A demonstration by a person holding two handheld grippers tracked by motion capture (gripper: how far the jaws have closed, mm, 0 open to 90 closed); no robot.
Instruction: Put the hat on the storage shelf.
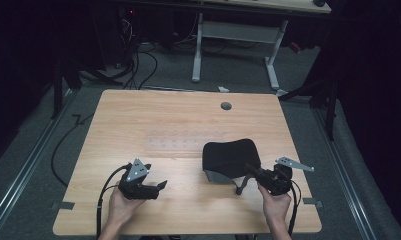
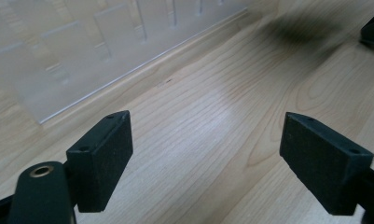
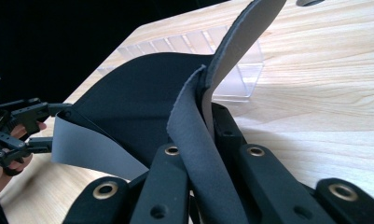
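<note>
High view: black mouse pad (image 1: 231, 156), grey underside, near-right on counter (image 1: 138, 115). Thin, limp, light; folds readily. Right hand-held gripper (image 1: 249, 170) clamps its near edge; left hand-held gripper (image 1: 160, 185) open, empty. Grip edges.

Light wooden desk (image 1: 138, 115), grey cable hole (image 1: 226, 106) near far edge. Clear plastic rack (image 1: 183, 141) at centre; black-grey folded cloth (image 1: 230, 157) toward right near corner.

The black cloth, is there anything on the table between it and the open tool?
Nothing visible stands between them. The left tool hangs open over bare wood, and the table from there to the black cloth is bare. The clear plastic tray lies farther back, off that path.
</note>
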